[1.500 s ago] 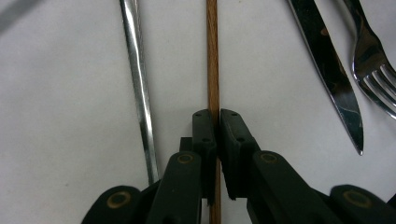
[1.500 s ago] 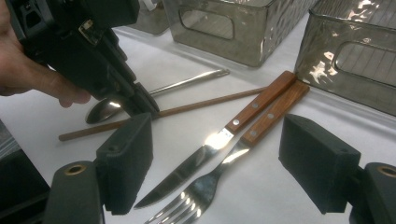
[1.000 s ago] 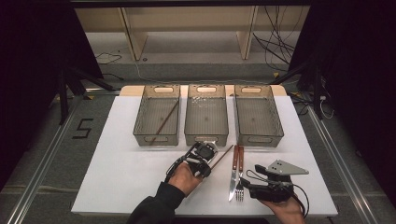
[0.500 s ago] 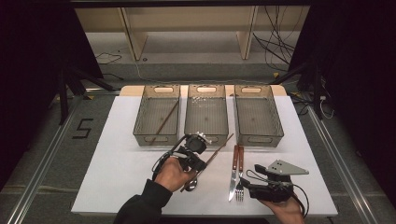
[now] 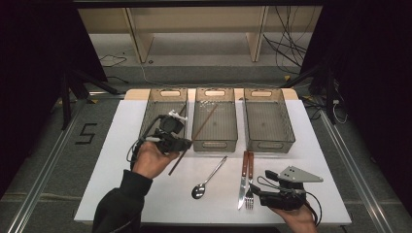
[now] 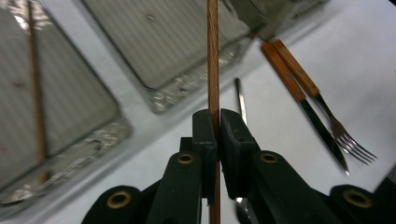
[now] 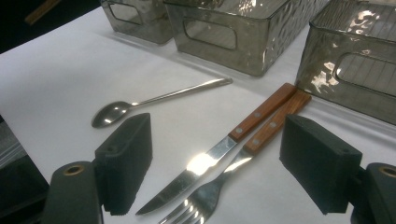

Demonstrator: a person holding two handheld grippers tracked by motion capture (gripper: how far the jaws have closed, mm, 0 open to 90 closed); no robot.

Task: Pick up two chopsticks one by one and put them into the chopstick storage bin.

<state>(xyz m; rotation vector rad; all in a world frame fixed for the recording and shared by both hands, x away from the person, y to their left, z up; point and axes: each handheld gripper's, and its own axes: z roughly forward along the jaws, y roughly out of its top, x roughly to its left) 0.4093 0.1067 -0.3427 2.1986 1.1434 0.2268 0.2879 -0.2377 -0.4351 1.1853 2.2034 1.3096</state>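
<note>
Above the white table [image 5: 121, 145], near the front rim of the left smoked-plastic bin [image 5: 154, 109]: left gripper [image 5: 180, 144] holding a thin brown wooden chopstick [image 5: 194, 137], jaws pinched together on its shaft. Gripping a little below mid-length, probably so the stick keeps balanced and tips cleanly into a bin. Slanting from the table side up across the middle bin [image 5: 215, 141]. Looking slim, round, straight, with fine reddish grain [image 6: 213, 56]. Lying already in the left bin, a matching stick [image 6: 35, 84], suggesting where this one belongs. Resting low at the table's near edge, right gripper [image 5: 257, 192], jaws standing wide apart around the wood-handled knife [image 7: 224, 149] and fork [image 7: 252, 144], touching neither. Lying between them, a steel spoon [image 5: 208, 178].
</note>
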